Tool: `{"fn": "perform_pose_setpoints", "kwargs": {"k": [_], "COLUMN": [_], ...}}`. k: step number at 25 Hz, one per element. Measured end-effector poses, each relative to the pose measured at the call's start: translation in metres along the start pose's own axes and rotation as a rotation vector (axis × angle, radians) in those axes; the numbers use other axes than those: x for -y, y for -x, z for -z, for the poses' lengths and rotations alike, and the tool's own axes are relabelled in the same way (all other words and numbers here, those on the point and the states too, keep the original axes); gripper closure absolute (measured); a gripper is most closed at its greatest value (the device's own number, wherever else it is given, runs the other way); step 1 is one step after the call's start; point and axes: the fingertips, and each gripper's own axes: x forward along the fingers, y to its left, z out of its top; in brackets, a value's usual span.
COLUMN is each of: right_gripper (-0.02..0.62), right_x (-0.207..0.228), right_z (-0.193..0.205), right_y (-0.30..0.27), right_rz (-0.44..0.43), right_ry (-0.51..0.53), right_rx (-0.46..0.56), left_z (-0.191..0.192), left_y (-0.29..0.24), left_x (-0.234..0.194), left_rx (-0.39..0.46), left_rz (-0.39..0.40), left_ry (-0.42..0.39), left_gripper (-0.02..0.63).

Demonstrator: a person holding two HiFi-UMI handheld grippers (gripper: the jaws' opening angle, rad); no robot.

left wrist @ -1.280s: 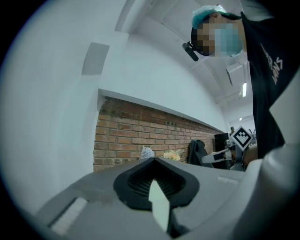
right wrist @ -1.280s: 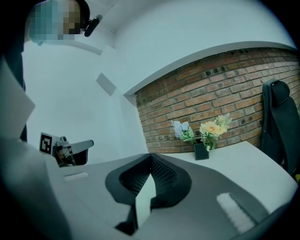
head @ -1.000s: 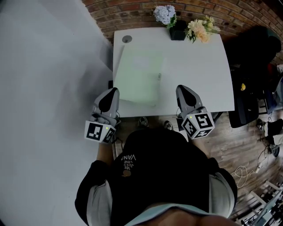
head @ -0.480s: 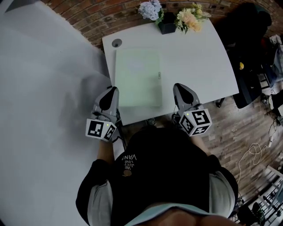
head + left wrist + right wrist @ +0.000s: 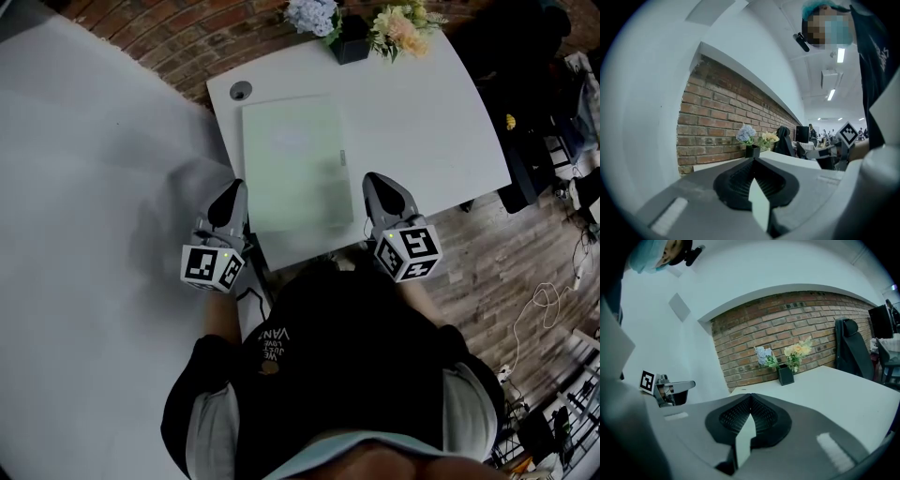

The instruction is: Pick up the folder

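Observation:
A pale green folder (image 5: 292,159) lies flat on the white table (image 5: 412,112), its near edge close to the table's front edge. My left gripper (image 5: 232,192) hovers at the table's front left corner, just left of the folder, jaws shut and empty. My right gripper (image 5: 377,187) hangs over the table's front edge, just right of the folder, also shut with nothing in it. In the left gripper view the shut jaws (image 5: 753,161) point level toward the brick wall. The right gripper view shows its shut jaws (image 5: 750,397) the same way; the folder is hidden behind the jaws in both.
A black pot of blue and cream flowers (image 5: 354,26) stands at the table's far edge. A round cable hole (image 5: 241,90) sits at the far left corner. A brick wall (image 5: 787,329) backs the table. A black chair (image 5: 853,352) and office clutter lie to the right on the wooden floor (image 5: 506,272).
Both grippers have sunk and drawn nearer the table's front edge, either side of the folder. The head view has swung, so the table now sits higher and more tilted. Jaws stayed shut.

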Motion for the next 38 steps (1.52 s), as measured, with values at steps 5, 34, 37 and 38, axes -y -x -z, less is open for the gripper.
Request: {"fn": "perform_pose_setpoints", "kwargs": {"k": [5, 34, 37, 38], "right_gripper": [0.597, 0.393, 0.357, 0.342], "right_x": [0.004, 0.031, 0.029, 0.027], "right_z": [0.015, 0.077, 0.085, 0.088], "right_y": [-0.013, -0.064, -0.068, -0.070], "right_rz": [0.020, 0.038, 0.017, 0.008], "right_ry": [-0.009, -0.185, -0.212, -0.224], "right_rx": [-0.040, -0.234, -0.262, -0.273], "left_z": [0.018, 0.102, 0.109, 0.112], "left_y": [-0.006, -0.035, -0.039, -0.040], "left_x": [-0.014, -0.050, -0.050, -0.050], "left_rx": [-0.051, -0.298, -0.318, -0.326], "left_rz": [-0.016, -0.080, -0.066, -0.061], "left_ry": [0.017, 0.280, 0.321, 0.336], "left_gripper": [0.606, 0.346, 0.300, 0.288]}}
